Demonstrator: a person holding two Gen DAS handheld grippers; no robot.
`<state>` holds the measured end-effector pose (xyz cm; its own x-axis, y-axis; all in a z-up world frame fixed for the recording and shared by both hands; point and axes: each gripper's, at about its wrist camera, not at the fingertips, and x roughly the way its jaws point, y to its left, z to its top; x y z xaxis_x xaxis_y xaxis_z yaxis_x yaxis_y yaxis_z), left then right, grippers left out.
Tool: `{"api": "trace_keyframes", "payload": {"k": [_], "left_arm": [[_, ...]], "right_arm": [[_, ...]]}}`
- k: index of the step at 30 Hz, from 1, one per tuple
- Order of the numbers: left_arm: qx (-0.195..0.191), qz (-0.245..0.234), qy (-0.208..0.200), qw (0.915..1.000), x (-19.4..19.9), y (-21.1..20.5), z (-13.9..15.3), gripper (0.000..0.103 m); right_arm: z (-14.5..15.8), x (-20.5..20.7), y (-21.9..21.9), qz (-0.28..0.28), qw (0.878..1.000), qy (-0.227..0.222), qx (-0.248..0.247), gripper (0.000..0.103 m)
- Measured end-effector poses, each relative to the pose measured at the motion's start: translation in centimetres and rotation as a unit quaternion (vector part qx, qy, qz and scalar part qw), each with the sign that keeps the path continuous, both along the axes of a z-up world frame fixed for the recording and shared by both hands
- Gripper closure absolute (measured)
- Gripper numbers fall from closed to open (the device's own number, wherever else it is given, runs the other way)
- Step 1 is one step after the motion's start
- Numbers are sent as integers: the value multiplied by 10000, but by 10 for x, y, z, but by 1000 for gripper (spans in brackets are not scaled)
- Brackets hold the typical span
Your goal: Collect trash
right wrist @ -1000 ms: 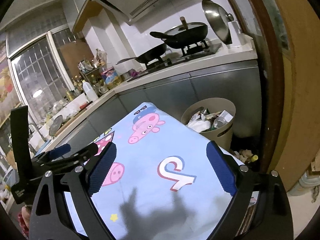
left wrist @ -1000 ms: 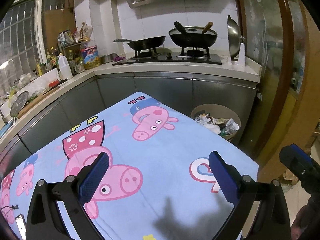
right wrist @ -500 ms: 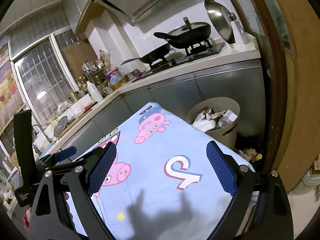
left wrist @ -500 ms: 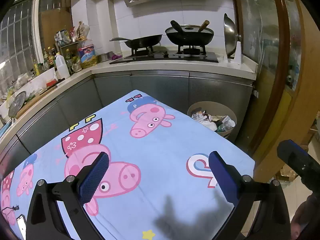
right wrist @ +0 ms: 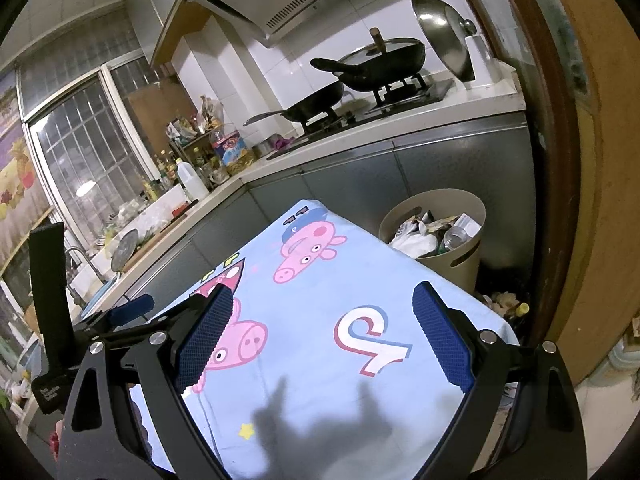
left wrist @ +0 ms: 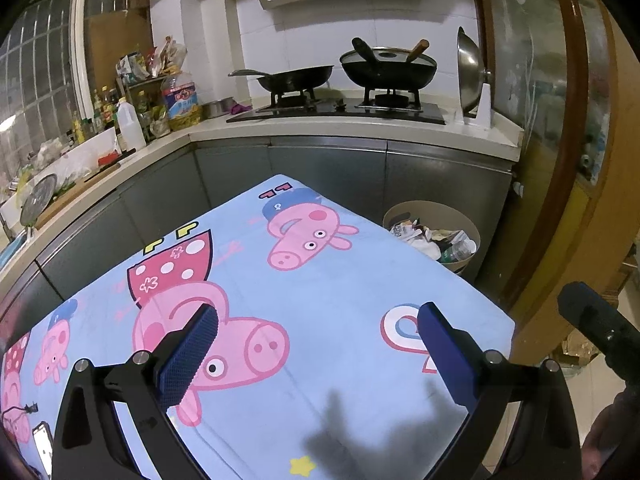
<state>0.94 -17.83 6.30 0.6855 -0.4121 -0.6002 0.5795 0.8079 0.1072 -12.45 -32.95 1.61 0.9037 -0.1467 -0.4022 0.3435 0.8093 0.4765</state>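
Observation:
A beige trash bin (left wrist: 466, 222) (right wrist: 464, 260) stands on the floor beyond the table's far right corner, full of crumpled paper, wrappers and a plastic bottle (right wrist: 454, 236). My left gripper (left wrist: 316, 320) is open and empty above the blue cartoon-pig tablecloth (left wrist: 340, 280). My right gripper (right wrist: 322, 304) is also open and empty above the same cloth (right wrist: 320, 300). The left gripper also shows at the left of the right wrist view (right wrist: 132, 308). No loose trash shows on the cloth. Small scraps (right wrist: 506, 304) lie on the floor by the bin.
Grey kitchen cabinets (left wrist: 328, 176) wrap around behind the table. The counter carries a stove with two woks (left wrist: 384, 68), a pot lid (left wrist: 470, 72), bottles and jars (left wrist: 132, 120). A wooden door frame (left wrist: 560, 160) stands at the right. A phone (left wrist: 42, 452) lies on the cloth's near left.
Both grippers have drawn back and tilted slightly; the bin and counter look a little farther. Both stay open and empty.

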Motion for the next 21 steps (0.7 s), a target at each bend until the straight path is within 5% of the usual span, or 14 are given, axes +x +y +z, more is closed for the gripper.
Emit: {"api": "trace_keyframes", "payload": {"k": [21], "left_arm": [[92, 121, 150, 9998, 7, 1, -10, 4]], "right_arm": [[-1, 9, 7, 50, 10000, 28, 28, 13]]}}
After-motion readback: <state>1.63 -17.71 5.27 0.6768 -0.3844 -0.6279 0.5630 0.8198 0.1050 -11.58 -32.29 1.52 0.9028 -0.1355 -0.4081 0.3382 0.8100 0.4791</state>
